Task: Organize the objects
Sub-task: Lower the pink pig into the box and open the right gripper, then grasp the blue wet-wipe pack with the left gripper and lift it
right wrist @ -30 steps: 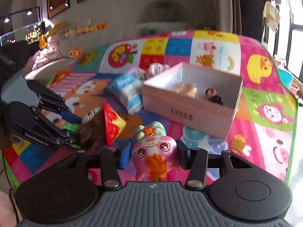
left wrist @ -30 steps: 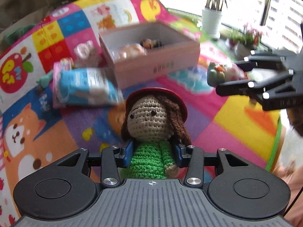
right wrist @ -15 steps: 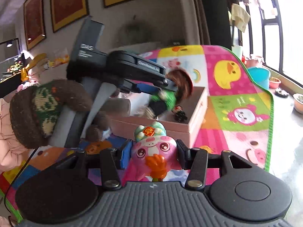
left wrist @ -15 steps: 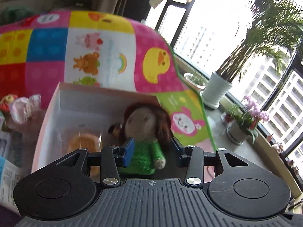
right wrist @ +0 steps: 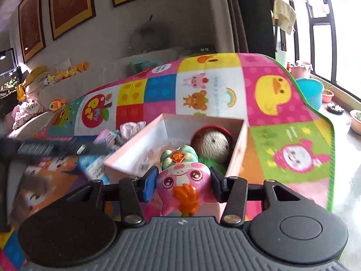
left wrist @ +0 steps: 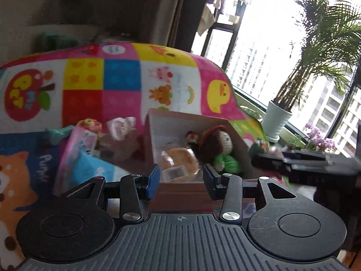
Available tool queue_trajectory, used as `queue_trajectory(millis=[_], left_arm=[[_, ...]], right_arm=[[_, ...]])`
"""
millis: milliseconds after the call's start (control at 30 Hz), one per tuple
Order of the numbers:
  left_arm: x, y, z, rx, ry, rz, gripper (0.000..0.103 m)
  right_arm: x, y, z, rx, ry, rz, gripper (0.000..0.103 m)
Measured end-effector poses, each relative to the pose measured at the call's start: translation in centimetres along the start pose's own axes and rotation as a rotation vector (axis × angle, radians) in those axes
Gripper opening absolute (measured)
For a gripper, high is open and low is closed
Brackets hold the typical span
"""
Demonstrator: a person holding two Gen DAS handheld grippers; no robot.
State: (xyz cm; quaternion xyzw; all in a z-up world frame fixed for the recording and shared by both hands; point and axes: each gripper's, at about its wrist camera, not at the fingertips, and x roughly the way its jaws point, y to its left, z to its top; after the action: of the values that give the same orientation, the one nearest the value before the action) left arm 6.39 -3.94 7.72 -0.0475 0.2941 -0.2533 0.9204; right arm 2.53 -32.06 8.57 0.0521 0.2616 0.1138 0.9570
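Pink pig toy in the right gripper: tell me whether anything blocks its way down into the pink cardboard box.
No lid or barrier shows over the pink cardboard box. The pink plastic pig toy, clamped in the right gripper, sits at the near rim. The crocheted doll in green fills the box's right side, so free floor lies left of it.

Your left gripper [left wrist: 180,181] no longer holds the doll [left wrist: 217,146]: a second ago it sat clamped between the jaws, and now it lies in the box [left wrist: 158,122], beyond the jaws and toward their right side, beside the wrapped bun [left wrist: 180,160]. The left jaws stand empty before the box's near wall. Your right gripper [right wrist: 182,184] has carried the pig toy [right wrist: 183,186] from out over the mat [right wrist: 282,103] up to the box, whose near corner now lies just past its jaws.
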Motion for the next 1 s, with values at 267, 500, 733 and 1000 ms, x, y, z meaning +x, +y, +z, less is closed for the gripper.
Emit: queue_trajectory(millis=[267, 500, 733, 1000], left_arm=[[-2.4, 7.5, -2.1, -0.170, -0.013, 0.182, 0.046], [-2.0, 10.2, -3.4, -0.461, 0.044, 0.046, 0.046], [-4.6, 9.9, -5.6, -0.291, 0.000, 0.152, 0.046], [-8.9, 14.5, -8.5, -0.348, -0.052, 0.224, 0.046]], right_arm=[[6.6, 2.6, 2.1, -0.002, 0.074, -0.021, 0.075], [5.0, 6.4, 1.9, -0.154, 0.050, -0.035, 0.078], [7.7, 10.4, 3.5, -0.117, 0.154, 0.182, 0.078], [15.5, 18.1, 3.8, -0.249, 0.277, 0.190, 0.078]])
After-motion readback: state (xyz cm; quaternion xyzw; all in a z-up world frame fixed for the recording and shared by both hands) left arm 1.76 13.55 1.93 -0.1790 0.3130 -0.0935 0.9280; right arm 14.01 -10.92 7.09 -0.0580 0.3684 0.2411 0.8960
